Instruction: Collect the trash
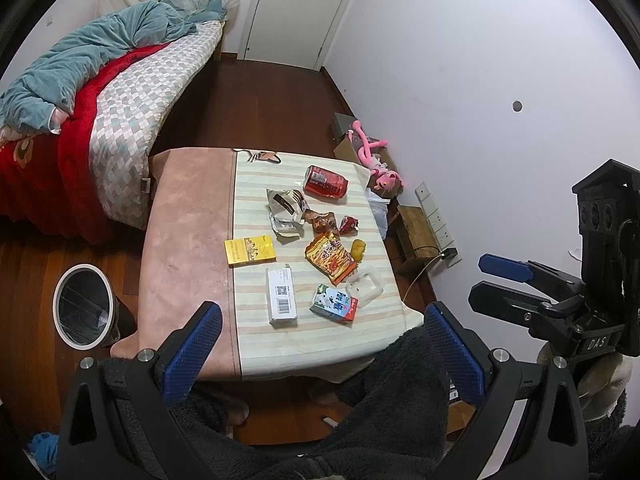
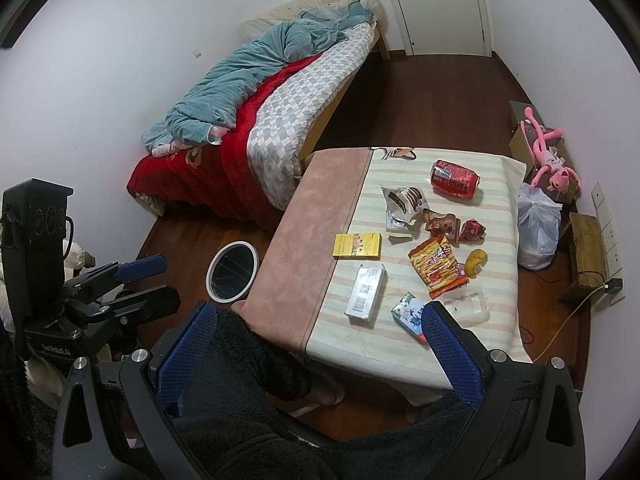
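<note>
Trash lies on the striped cloth of a small table [image 1: 256, 332]: a crushed red can [image 1: 325, 182], a silver wrapper [image 1: 286, 210], small red wrappers [image 1: 325, 222], an orange snack bag [image 1: 330, 256], a yellow box [image 1: 250, 252], a white box [image 1: 282, 296], a milk carton [image 1: 335, 304], a clear plastic tray [image 1: 366, 284] and a yellow peel [image 1: 357, 250]. A round bin [image 1: 83, 306] stands on the floor left of the table. My left gripper [image 1: 322, 344] is open and empty above the table's near edge. My right gripper [image 2: 320, 344] is open and empty, held high near the front.
A bed [image 1: 100, 128] with red and teal blankets stands at the left. A pink plush toy [image 1: 376, 160], cardboard boxes, a white plastic bag [image 2: 538, 228], a wooden stool [image 1: 416, 236] and a power strip [image 1: 438, 220] crowd the right wall. My dark fleece lap [image 1: 360, 420] is below.
</note>
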### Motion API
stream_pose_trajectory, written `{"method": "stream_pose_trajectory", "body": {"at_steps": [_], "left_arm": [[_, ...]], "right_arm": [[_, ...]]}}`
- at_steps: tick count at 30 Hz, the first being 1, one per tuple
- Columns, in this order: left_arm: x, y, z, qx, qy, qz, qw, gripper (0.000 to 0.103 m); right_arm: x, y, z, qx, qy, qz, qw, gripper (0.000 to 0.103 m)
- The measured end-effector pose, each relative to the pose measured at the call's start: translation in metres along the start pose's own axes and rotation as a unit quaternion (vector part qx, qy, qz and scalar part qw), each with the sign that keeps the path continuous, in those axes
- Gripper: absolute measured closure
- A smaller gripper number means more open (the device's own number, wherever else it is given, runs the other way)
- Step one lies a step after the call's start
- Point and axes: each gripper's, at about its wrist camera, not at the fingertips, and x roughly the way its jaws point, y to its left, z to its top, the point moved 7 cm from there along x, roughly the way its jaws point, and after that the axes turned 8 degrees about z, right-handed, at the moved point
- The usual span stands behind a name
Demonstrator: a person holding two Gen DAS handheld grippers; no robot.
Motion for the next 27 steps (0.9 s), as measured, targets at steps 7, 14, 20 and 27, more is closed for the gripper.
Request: {"method": "stream_pose_trajectory", "body": {"at_steps": [7, 14, 20, 27], "left_arm": [[-0.0048, 0.0003, -0.0005, 0.005, -0.001, -0.003, 1.0000, 0.000], [-0.0065, -0.0020, 0.0011, 0.011, -0.003, -0.004, 0.9999, 0.000], [-0.0060, -0.0037, 0.0020, 0.012, -0.004, -0.004, 0.9999, 0.000], [0.0013, -0.0016, 0.0067, 0.014, -0.013, 0.025, 0.9995, 0.000]], "right_arm": [[0.0000, 0.0007, 0.0005, 0.002, 0.003, -0.002, 1.000, 0.000], [-0.0020, -0.0058, -0.0029, 0.005, -0.003, -0.003, 1.000, 0.000], [-0.0038, -0.0069, -0.0020, 0.004, -0.003, -0.002, 1.000, 0.000], [-0.0046, -0.0074, -0.0007, 0.005, -0.006, -0.002, 1.000, 0.000]]}}
